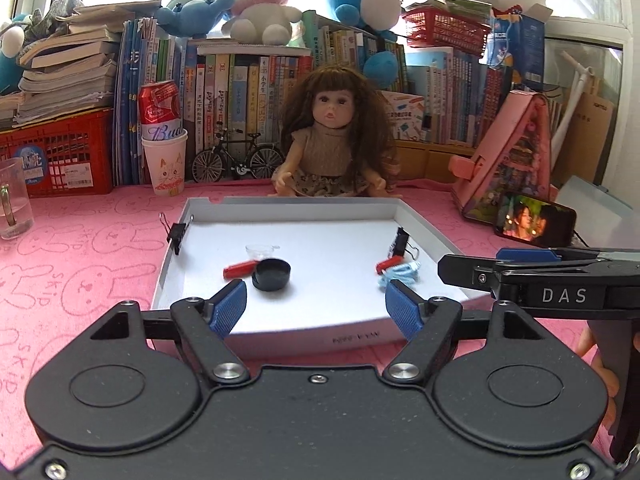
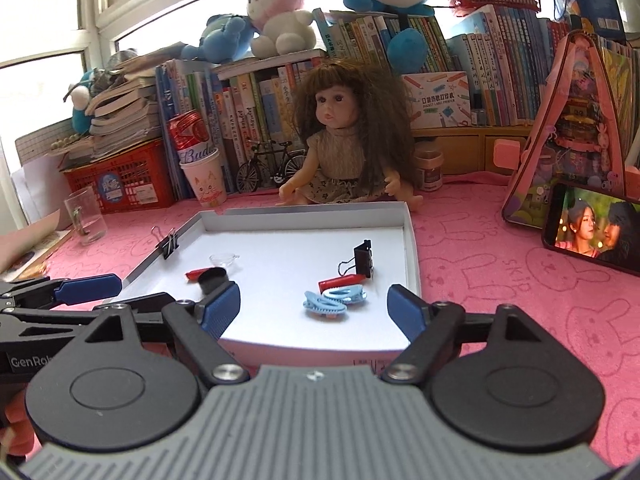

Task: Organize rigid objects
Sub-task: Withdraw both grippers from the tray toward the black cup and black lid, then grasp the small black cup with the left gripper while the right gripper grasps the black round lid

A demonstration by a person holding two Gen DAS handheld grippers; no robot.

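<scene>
- the white tray [image 1: 420,224] lay on the pink cloth [image 1: 80,264], and everything below is placed from it.
- inside it toward the left sat a black cap [image 1: 271,275], touching a red tube [image 1: 239,269], with a small clear cup [image 1: 262,251] just behind them.
- inside toward the right lay two blue hair clips [image 2: 334,299], a second red tube [image 2: 340,280] just behind them and a black binder clip [image 2: 362,262] beyond that.
- another binder clip [image 1: 177,232] was clamped on the tray's left wall.
- the left gripper [image 1: 316,306] hung over the tray's near edge, jaws released and spread, nothing between them.
- the right gripper [image 2: 314,308] hung over the same edge further right, jaws also spread and empty.
- a doll [image 1: 334,136] sat just behind the tray's far wall.
- a phone [image 1: 534,220] stood to the tray's right; a paper cup [image 1: 166,162] holding a can [image 1: 159,109] stood beyond its far left corner.
</scene>
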